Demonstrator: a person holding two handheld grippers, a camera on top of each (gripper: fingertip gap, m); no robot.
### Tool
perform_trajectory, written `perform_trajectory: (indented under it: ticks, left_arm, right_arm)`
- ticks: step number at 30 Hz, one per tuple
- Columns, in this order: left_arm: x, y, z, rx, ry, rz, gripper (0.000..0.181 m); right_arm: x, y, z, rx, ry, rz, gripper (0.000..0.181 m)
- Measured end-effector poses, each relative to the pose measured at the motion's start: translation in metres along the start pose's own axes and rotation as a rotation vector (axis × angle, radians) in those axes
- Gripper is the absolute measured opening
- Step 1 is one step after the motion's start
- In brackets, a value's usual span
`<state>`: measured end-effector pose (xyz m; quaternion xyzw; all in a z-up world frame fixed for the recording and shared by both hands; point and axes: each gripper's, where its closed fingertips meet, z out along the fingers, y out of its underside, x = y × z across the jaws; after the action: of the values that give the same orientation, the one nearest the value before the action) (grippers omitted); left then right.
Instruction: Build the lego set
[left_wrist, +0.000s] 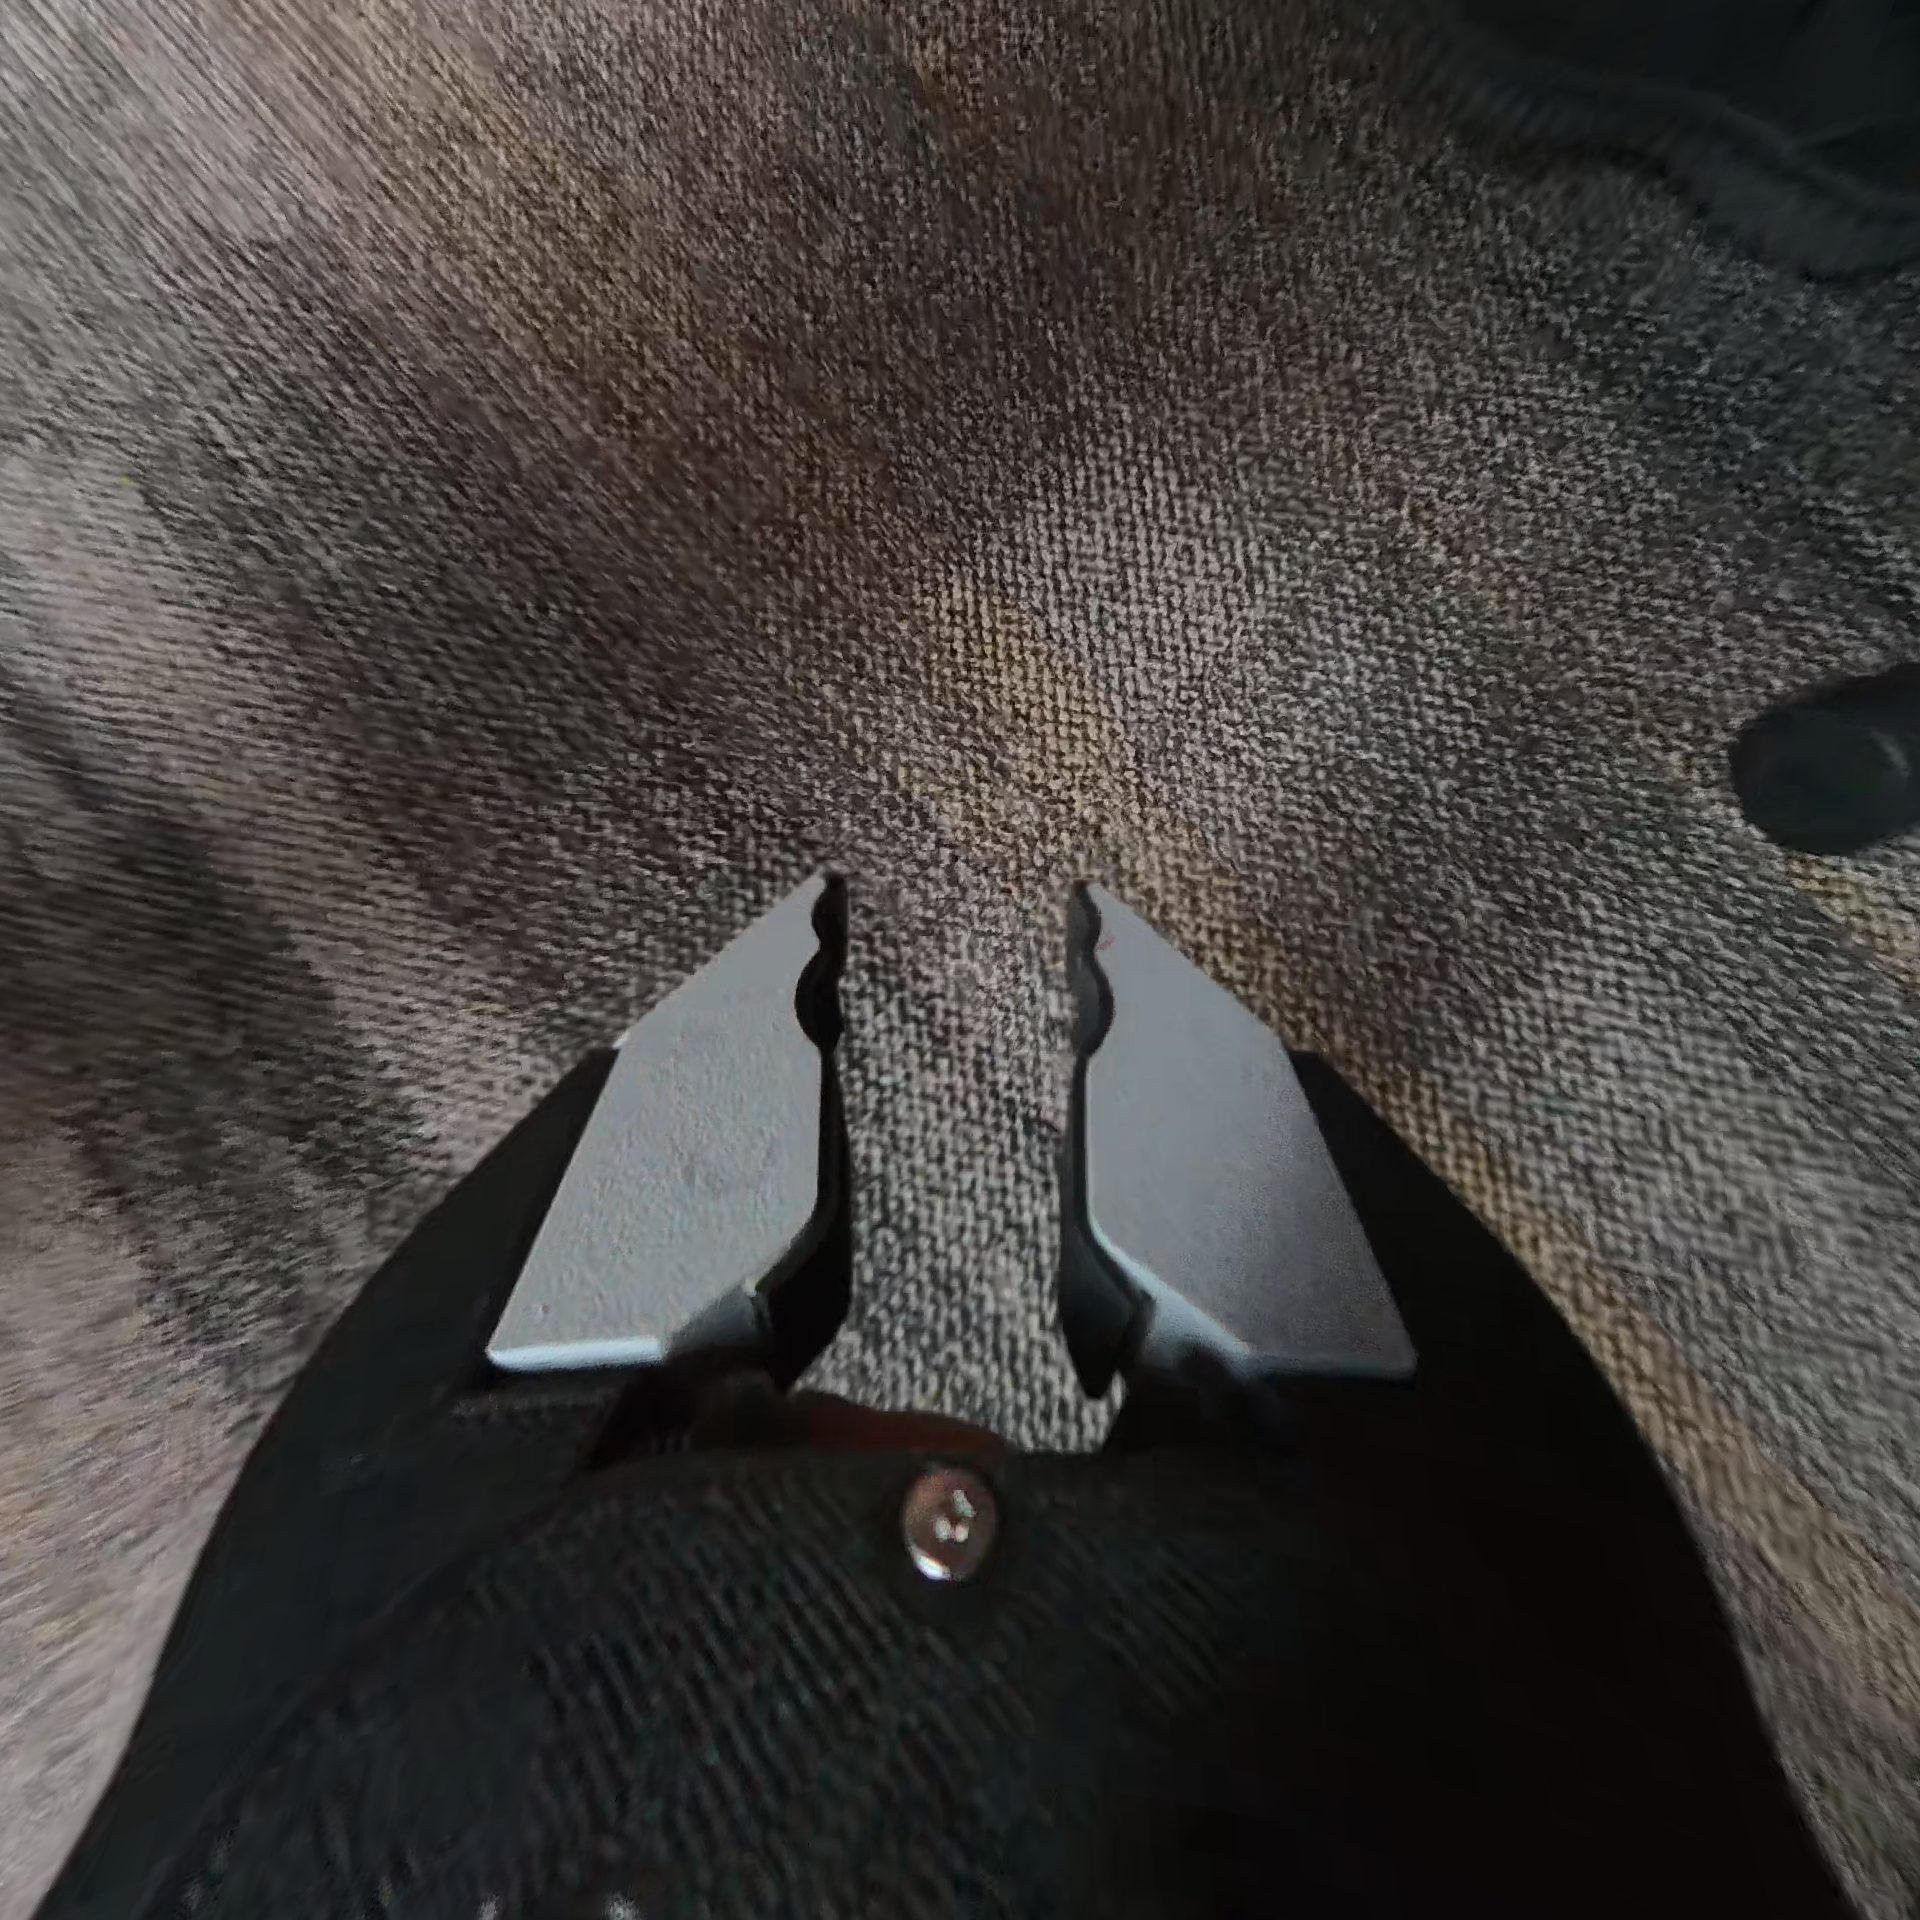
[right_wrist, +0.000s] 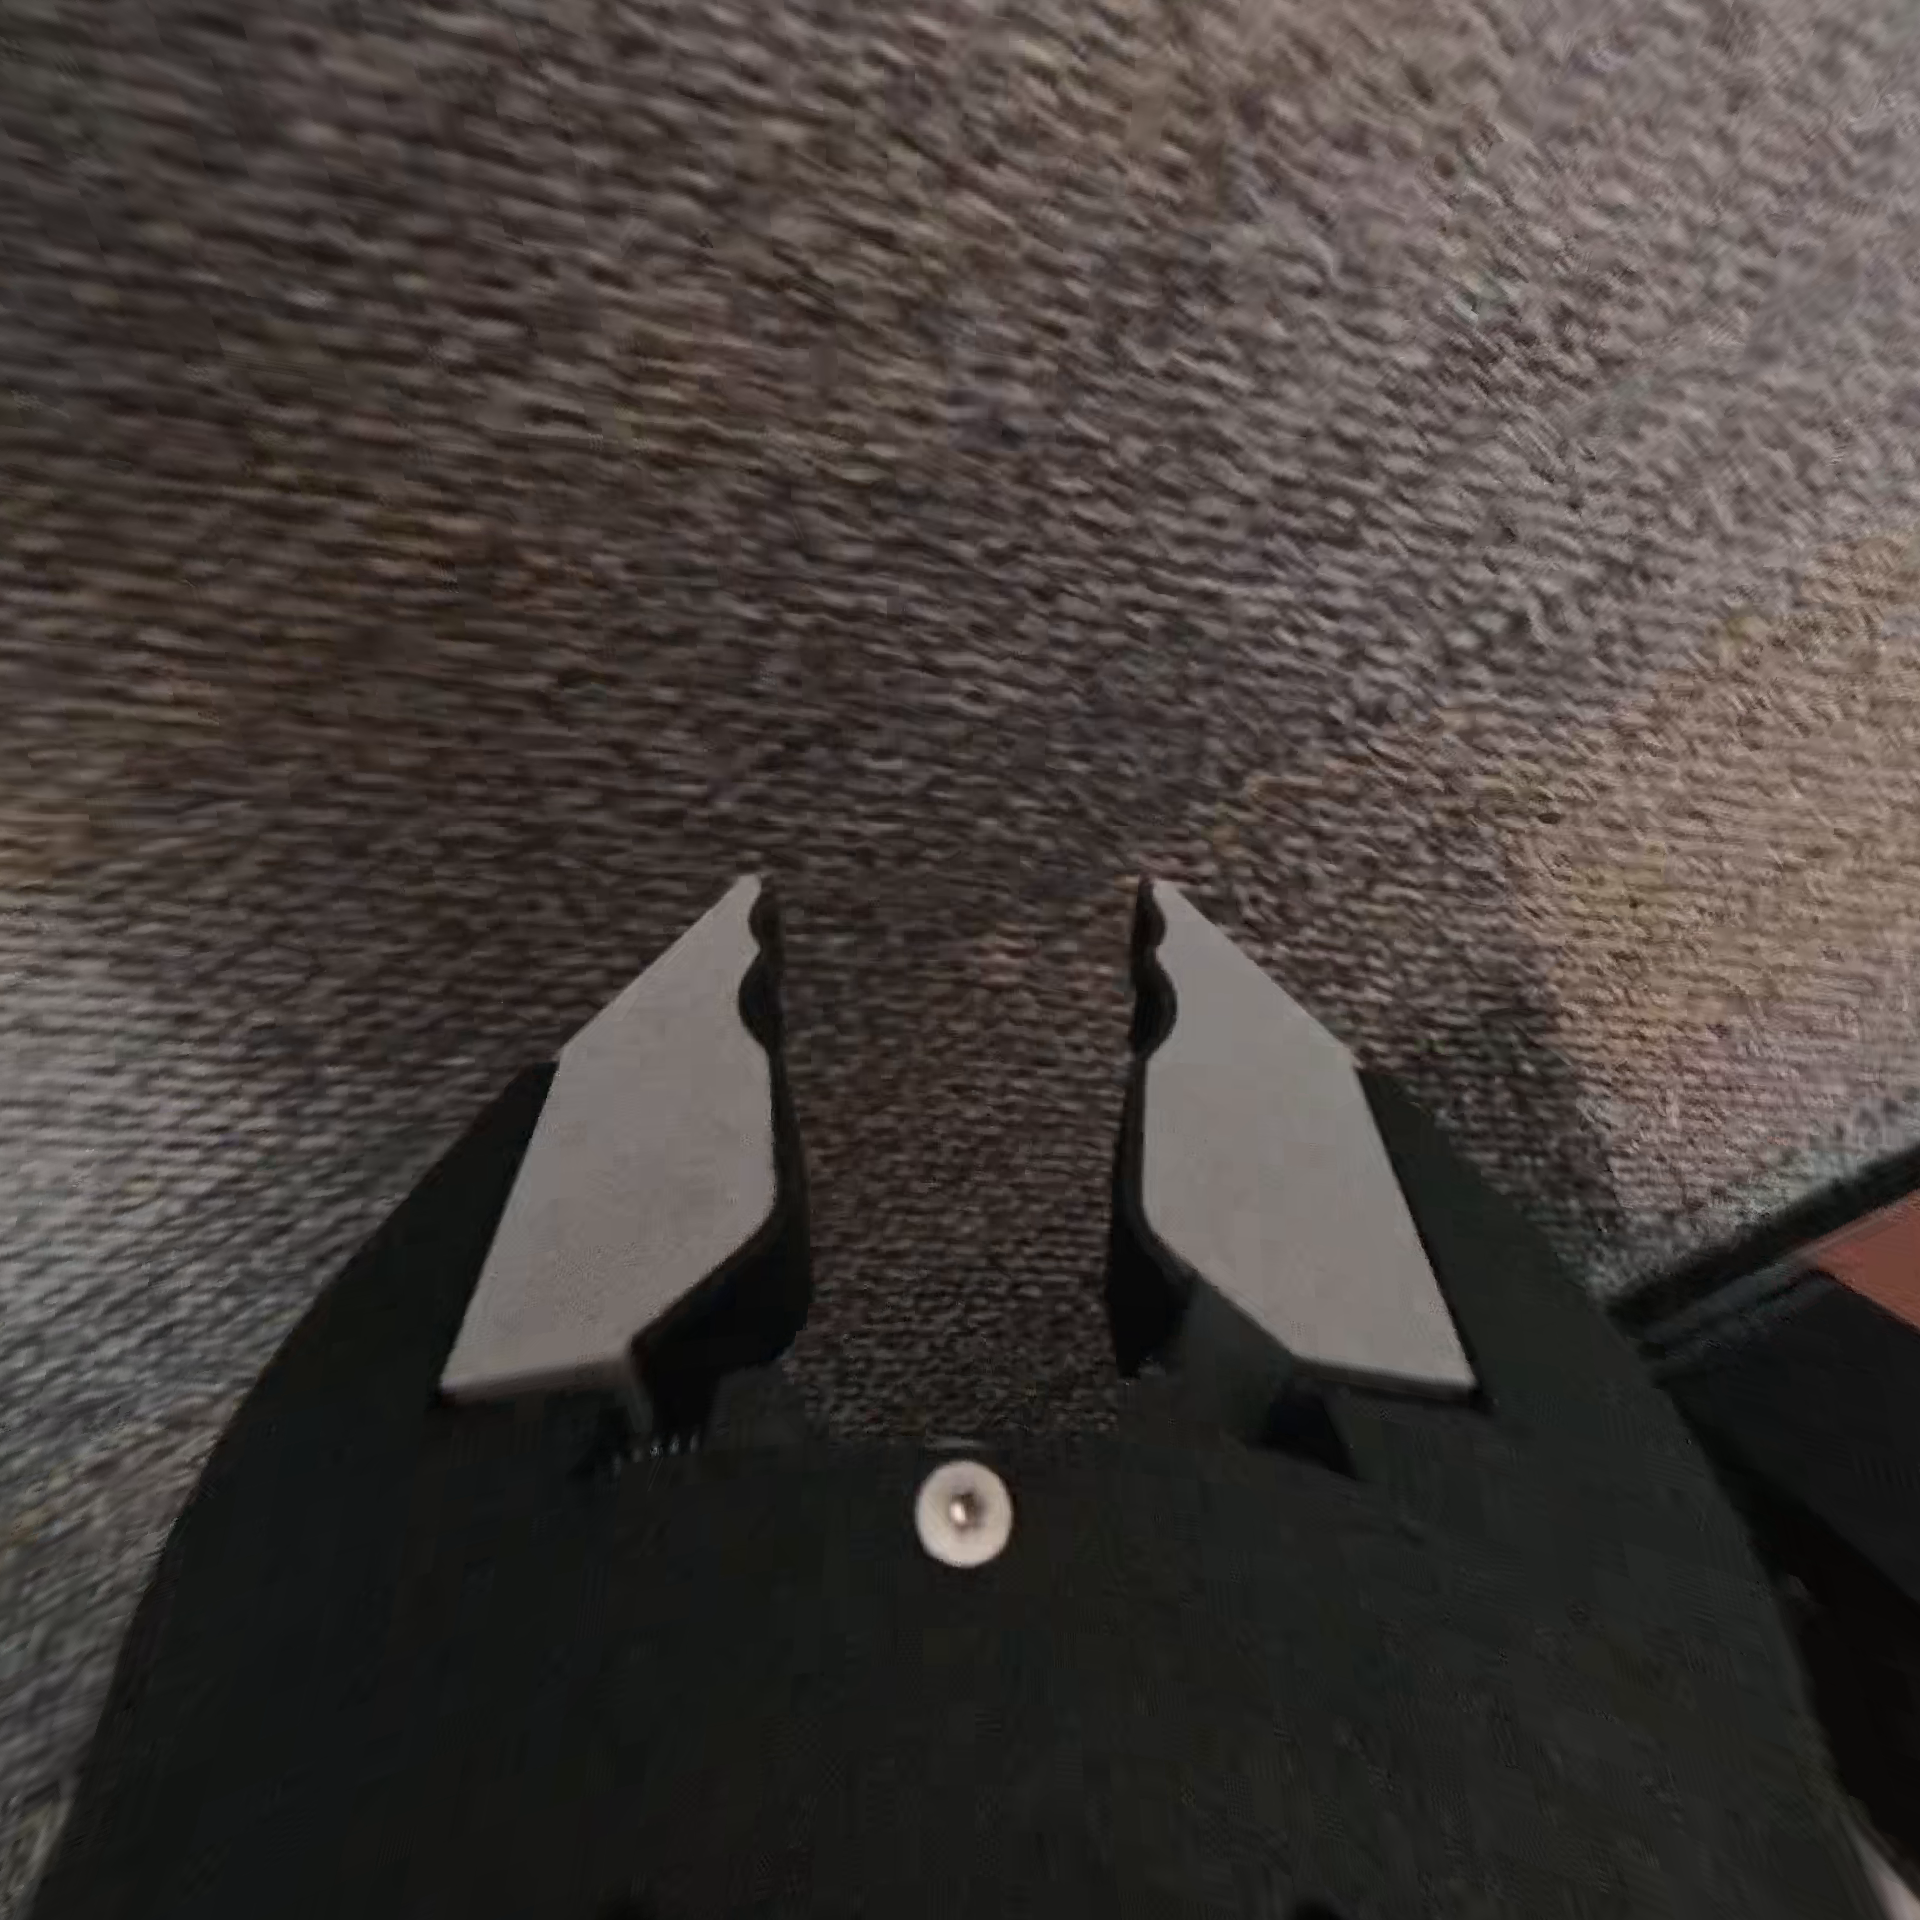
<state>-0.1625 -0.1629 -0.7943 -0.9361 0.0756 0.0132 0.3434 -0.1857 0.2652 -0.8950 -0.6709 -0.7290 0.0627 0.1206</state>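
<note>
No lego piece shows in either view. My left gripper (left_wrist: 958, 888) is open and empty, its grey fingers pointing down at grey-brown carpet (left_wrist: 935, 468). My right gripper (right_wrist: 951, 894) is open and empty too, held over the same kind of carpet (right_wrist: 831, 416). The right wrist view is blurred.
A dark rounded object (left_wrist: 1829, 743) lies at the right edge of the left wrist view, and dark fabric (left_wrist: 1714, 125) fills its top right corner. In the right wrist view a black and reddish-brown object (right_wrist: 1829, 1309) sits at the lower right edge.
</note>
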Motion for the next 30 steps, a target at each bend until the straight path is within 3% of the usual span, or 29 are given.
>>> perform_trajectory:
  ticks: [3,6,11,16,20,23,26,30]
  left_arm:
    - [0.006,0.026,0.041,0.015,0.014,-0.048,0.038]
    - [-0.011,0.032,0.072,0.046,0.007,-0.061,0.037]
    - [-0.071,0.024,0.132,0.052,-0.022,-0.072,0.036]
    - [-0.153,-0.014,0.186,0.131,-0.096,-0.068,0.037]
    - [-0.194,-0.056,0.227,0.205,-0.085,-0.079,0.037]
    - [-0.209,-0.079,0.252,0.235,-0.075,-0.047,0.037]
    - [-0.218,-0.089,0.275,0.254,-0.074,-0.062,0.037]
    - [-0.226,-0.103,0.287,0.317,-0.104,-0.094,0.036]
  right_arm:
    - [0.097,0.03,0.019,-0.021,0.09,0.131,0.064]
    - [0.183,0.052,0.023,-0.036,0.151,0.286,0.065]
    - [0.269,0.057,0.017,0.008,0.185,0.399,0.063]
    - [0.324,0.061,0.022,0.01,0.218,0.455,0.059]
    - [0.347,0.076,0.034,0.038,0.211,0.619,0.053]
    - [0.368,0.069,0.035,0.114,0.201,0.723,0.055]
    - [0.381,0.072,0.045,0.068,0.156,0.795,0.049]
    - [0.391,0.058,0.062,0.09,0.063,0.87,0.053]
